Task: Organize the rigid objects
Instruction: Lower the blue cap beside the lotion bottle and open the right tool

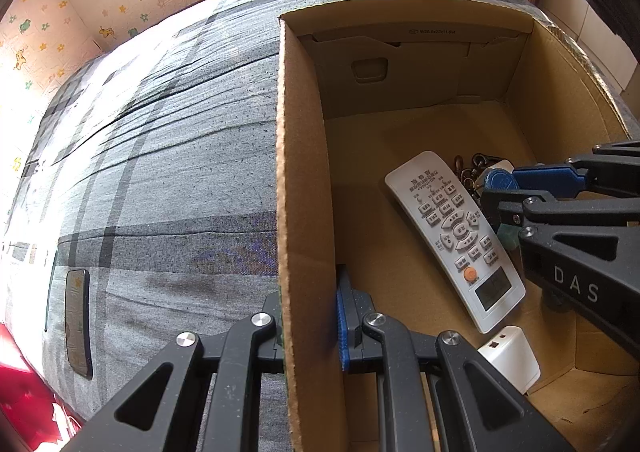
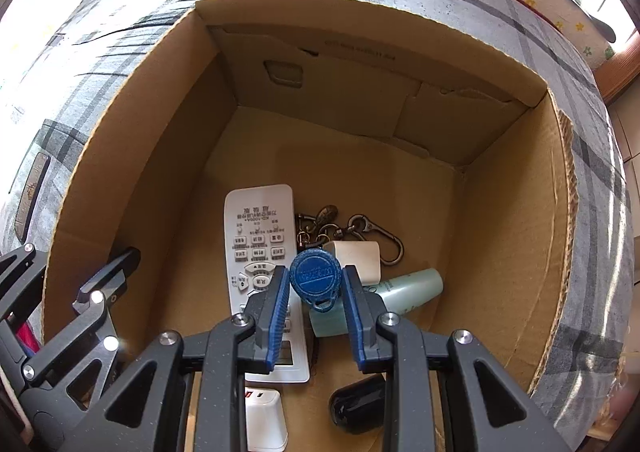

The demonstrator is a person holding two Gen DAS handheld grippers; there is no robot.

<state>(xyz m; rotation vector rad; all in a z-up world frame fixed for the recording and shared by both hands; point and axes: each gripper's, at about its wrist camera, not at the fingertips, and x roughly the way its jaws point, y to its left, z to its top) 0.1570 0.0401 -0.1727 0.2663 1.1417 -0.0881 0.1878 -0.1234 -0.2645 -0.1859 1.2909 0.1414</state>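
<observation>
Only in the right wrist view: right gripper (image 2: 316, 292) clamped on a round blue key fob (image 2: 315, 277) low inside the cardboard box (image 2: 512, 212), over a white remote (image 2: 256, 248), mint tube (image 2: 408, 286), keyring clips (image 2: 360, 228). Only in the left wrist view — left gripper (image 1: 310, 316) pinched shut on the box's side wall, phone (image 1: 77, 322) outside on plaid bedding (image 1: 160, 172).

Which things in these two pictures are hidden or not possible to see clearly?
- Black object, right wrist view: the right tongs, shut on the blue key tag, cover its top.
- Green bottle: both ends are hidden, and its label is too small to read.
- White charger: cut off by the bottom edge.
- Left tongs, left wrist view: the cardboard box wall hides one pad.
</observation>
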